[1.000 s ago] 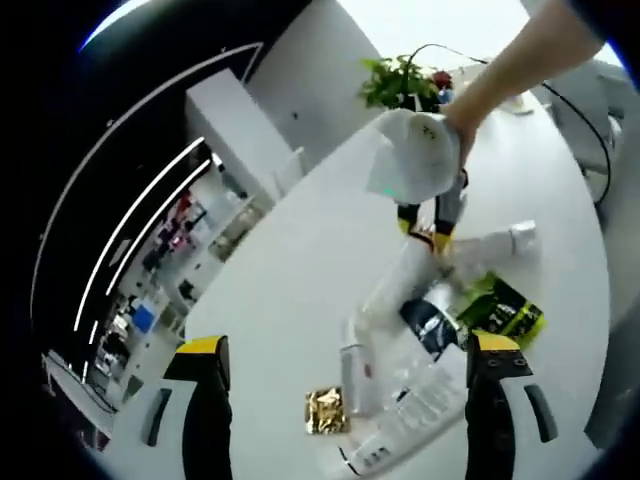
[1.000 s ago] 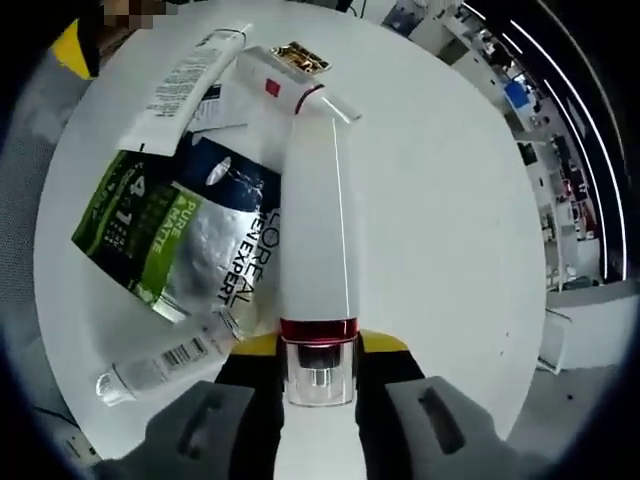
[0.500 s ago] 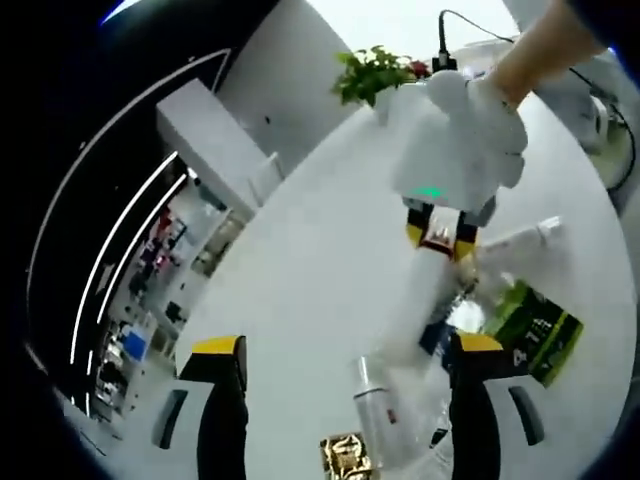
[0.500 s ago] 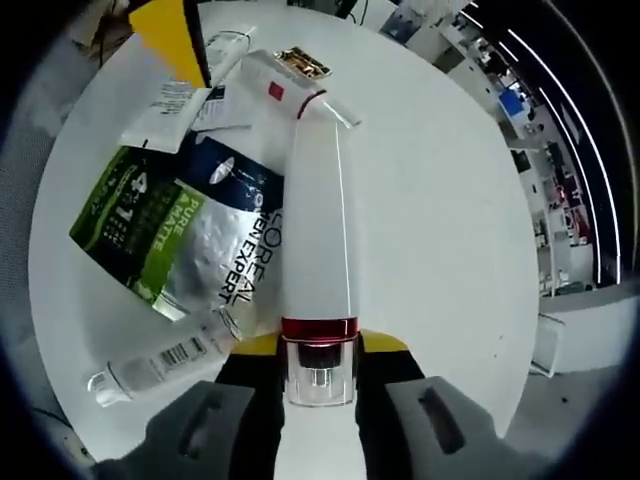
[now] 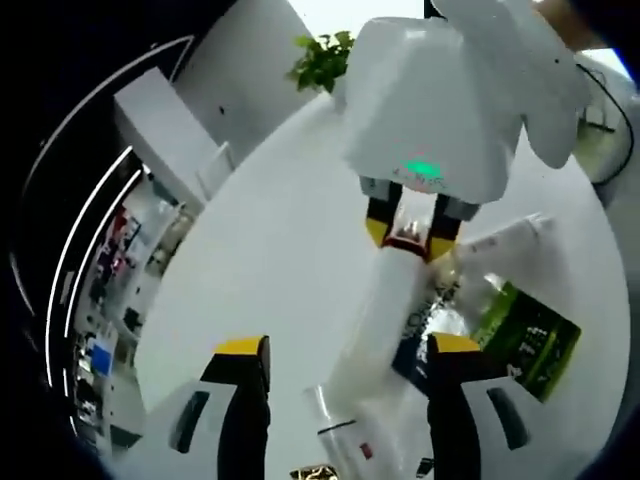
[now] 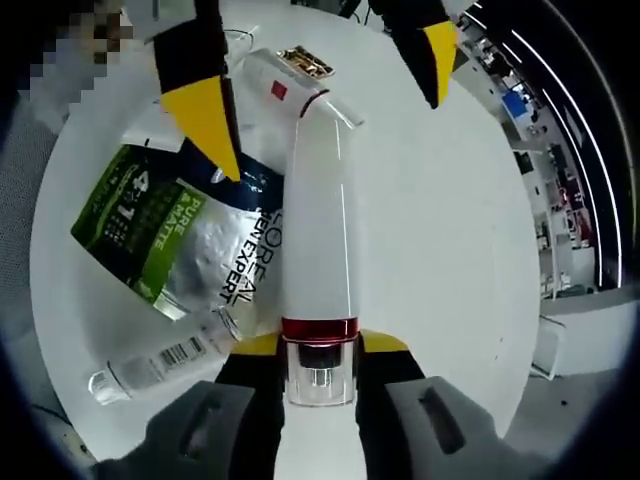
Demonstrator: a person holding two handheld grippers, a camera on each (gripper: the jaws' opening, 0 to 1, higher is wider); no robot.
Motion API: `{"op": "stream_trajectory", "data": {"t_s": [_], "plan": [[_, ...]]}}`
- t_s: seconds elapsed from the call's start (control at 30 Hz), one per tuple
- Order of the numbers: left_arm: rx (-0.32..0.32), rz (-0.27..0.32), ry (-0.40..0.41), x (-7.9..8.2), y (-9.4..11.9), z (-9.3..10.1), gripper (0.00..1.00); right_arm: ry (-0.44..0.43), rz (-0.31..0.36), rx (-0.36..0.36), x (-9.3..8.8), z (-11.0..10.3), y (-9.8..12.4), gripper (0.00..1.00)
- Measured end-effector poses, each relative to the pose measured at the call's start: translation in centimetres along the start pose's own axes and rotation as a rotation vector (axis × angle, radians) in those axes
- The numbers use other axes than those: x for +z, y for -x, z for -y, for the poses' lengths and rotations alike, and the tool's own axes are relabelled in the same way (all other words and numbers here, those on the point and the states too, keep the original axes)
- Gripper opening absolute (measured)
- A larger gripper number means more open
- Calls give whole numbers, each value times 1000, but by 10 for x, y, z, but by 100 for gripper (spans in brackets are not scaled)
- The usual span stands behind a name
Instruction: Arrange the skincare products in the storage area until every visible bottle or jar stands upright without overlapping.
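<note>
The right gripper [image 6: 317,385] pinches a tall white bottle [image 6: 318,230] at its red collar and clear cap, with the fingers [image 6: 385,345] pressed on both sides of the cap. The bottle lies along the white round surface [image 6: 450,220], its far end pointing away from the camera.

Just beside it on the left lies a green and silver sachet [image 6: 165,235], partly under the bottle. A thin white tube [image 6: 165,358] lies near the sachet's lower edge. Beyond the bottle's far end there is another white tube with a red mark [image 6: 268,80] and a small golden packet [image 6: 302,60].

The left gripper [image 5: 345,400] hangs over the bottle with its yellow-tipped fingers [image 5: 242,352] spread wide and holding nothing. In the left gripper view the right gripper [image 5: 410,228] is seen from the front, closed on the bottle [image 5: 375,320], and a green plant [image 5: 325,60] stands at the far edge of the surface [image 5: 260,250].
</note>
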State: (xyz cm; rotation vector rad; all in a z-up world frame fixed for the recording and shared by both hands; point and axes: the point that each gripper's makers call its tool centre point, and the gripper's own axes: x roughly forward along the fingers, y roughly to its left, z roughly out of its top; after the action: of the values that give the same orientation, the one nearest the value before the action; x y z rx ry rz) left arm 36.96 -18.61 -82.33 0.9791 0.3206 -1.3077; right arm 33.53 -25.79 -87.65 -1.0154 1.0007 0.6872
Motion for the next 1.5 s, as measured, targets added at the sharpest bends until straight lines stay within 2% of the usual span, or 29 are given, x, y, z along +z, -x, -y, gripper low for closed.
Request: {"op": "stream_trajectory", "data": {"t_s": [0.23,0.5,0.63,0.77,0.83,1.17,1.5], "plan": [[-71,-14,-25,2,-17,9,40,3,-3,7,0,0,0,27],[-157,-42,-47,1,-31,22,36,1,15,22,0,1,-1,27],[-168,-29,-38,8,-37,19,29,1,36,22,0,1,0,27],[-204,-51,-97,6,-42,27,25,2,35,28,0,2,-2,27],[-198,-63,-136,3,-47,26,26,0,36,35,0,2,-2,27],[-249,-88,-152,2,-57,26,27,-45,86,51,-2,4,-3,27],[-251,-71,-163,5,-60,26,27,-108,136,58,-7,7,-6,27]]}}
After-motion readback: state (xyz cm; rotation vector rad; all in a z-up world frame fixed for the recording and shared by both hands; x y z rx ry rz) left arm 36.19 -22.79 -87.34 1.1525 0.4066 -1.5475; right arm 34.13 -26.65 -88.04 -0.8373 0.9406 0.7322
